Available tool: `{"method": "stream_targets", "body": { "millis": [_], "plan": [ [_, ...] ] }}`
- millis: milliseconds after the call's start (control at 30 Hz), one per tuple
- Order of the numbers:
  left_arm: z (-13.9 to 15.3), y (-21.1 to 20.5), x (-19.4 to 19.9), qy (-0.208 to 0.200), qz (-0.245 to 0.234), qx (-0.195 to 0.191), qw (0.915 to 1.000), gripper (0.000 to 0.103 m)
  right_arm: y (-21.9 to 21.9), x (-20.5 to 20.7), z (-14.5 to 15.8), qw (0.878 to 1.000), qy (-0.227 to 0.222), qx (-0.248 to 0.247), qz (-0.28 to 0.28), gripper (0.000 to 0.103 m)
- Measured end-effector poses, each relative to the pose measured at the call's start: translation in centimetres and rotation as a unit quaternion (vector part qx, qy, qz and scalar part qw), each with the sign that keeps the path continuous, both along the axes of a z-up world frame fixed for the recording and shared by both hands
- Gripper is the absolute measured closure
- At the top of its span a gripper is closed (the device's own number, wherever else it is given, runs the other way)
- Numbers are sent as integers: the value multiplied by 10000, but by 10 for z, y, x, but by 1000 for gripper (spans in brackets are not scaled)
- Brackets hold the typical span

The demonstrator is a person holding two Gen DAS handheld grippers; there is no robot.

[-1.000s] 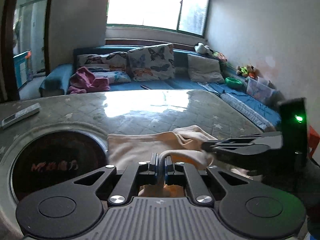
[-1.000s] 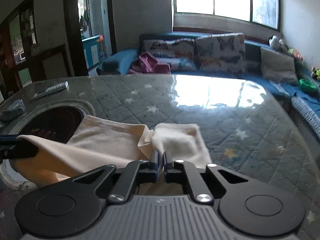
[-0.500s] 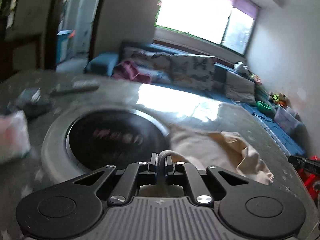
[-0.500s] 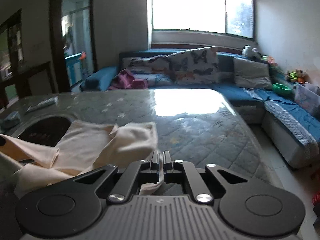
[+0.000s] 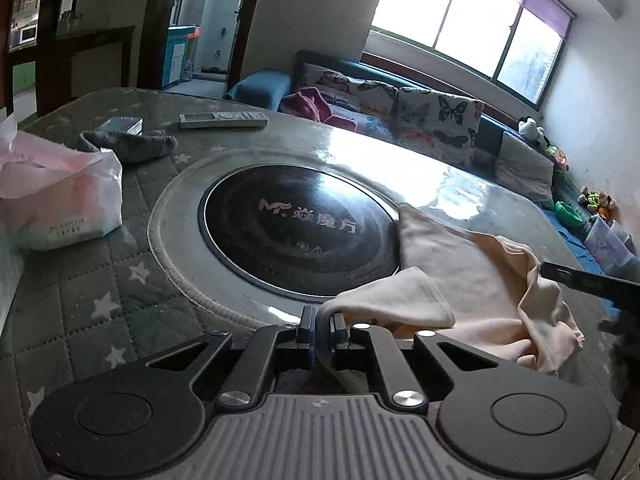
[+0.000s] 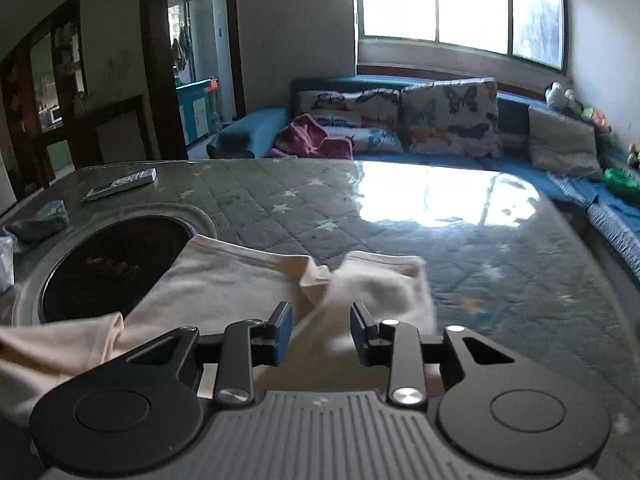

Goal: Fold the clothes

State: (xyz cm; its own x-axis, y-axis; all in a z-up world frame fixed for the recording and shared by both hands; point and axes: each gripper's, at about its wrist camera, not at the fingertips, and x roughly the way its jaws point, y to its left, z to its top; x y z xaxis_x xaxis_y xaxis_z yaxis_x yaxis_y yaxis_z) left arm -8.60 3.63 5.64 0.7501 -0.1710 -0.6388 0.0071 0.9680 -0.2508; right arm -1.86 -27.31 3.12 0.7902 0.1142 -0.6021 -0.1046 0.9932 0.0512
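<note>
A cream garment (image 5: 472,276) lies rumpled on the quilted table, part of it over the rim of the round black cooktop (image 5: 296,232). My left gripper (image 5: 322,324) is shut on a folded edge of this garment, which bends up between the pads. In the right wrist view the same cream garment (image 6: 224,284) spreads ahead, and my right gripper (image 6: 320,328) stands open above a bunched white part, its blue-padded fingers (image 6: 282,330) apart with cloth below them. The right gripper's black finger (image 5: 588,280) pokes in at the right edge of the left wrist view.
A tissue pack (image 5: 60,200) in a plastic wrap sits at the left, with a grey cloth (image 5: 128,144), a small box and a remote control (image 5: 224,119) behind it. A blue sofa (image 6: 440,128) with butterfly cushions runs beyond the table's far edge.
My right gripper has opened and let go of the garment, which now lies on the table. My left gripper, still clamped on the cloth, has swung left toward the cooktop.
</note>
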Motion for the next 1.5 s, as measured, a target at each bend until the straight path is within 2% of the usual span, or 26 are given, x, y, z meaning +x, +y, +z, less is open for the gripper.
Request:
{"method": "stream_targets", "body": {
  "millis": [133, 200, 267, 433, 633, 767, 900, 1033, 1100, 1167, 1300, 1367, 1467, 1500],
  "plan": [
    [0, 2, 0, 21, -13, -4, 10000, 95, 4, 21, -14, 9995, 265, -59, -145, 74],
    [0, 4, 0, 20, -14, -14, 10000, 95, 2, 20, -17, 9993, 272, -148, -186, 98],
    [-1, 6, 0, 38, 3, -31, 10000, 95, -3, 14, -17, 9993, 192, -224, -249, 99],
    [-3, 8, 0, 70, 20, -49, 10000, 95, -32, -31, 10, 9975, -342, -426, -446, 100],
    [-3, 8, -3, 93, 46, -55, 9999, 95, -78, -95, 33, 9892, -758, -602, -1101, 100],
    [-3, 9, -5, 111, 74, -17, 9999, 95, -107, -136, 25, 9813, -719, -589, -1684, 100],
    [-3, 11, -8, 128, 122, 28, 9998, 95, -137, -168, -1, 9703, -349, -335, -2369, 100],
    [0, 15, -10, 141, 209, 123, 9996, 92, -164, -192, -19, 9557, -33, -212, -2937, 95],
    [1, 16, -11, 159, 247, 167, 9994, 89, -168, -198, -17, 9588, -27, -148, -2837, 94],
    [2, 17, -12, 179, 294, 213, 9992, 83, -163, -197, -14, 9677, -60, -19, -2520, 92],
    [3, 16, -16, 221, 354, 306, 9987, 72, -135, -177, -14, 9840, -111, -216, -1768, 69],
    [6, 16, -18, 195, 355, 404, 9984, 55, -130, -161, -17, 9855, -58, -351, -1660, 65],
    [11, 17, -20, 121, 299, 527, 9981, 50, -122, -138, -21, 9871, 24, -555, -1502, 55],
    [13, 17, -21, 85, 273, 564, 9980, 49, -119, -130, -23, 9875, 51, -623, -1450, 55]
  ]
}}
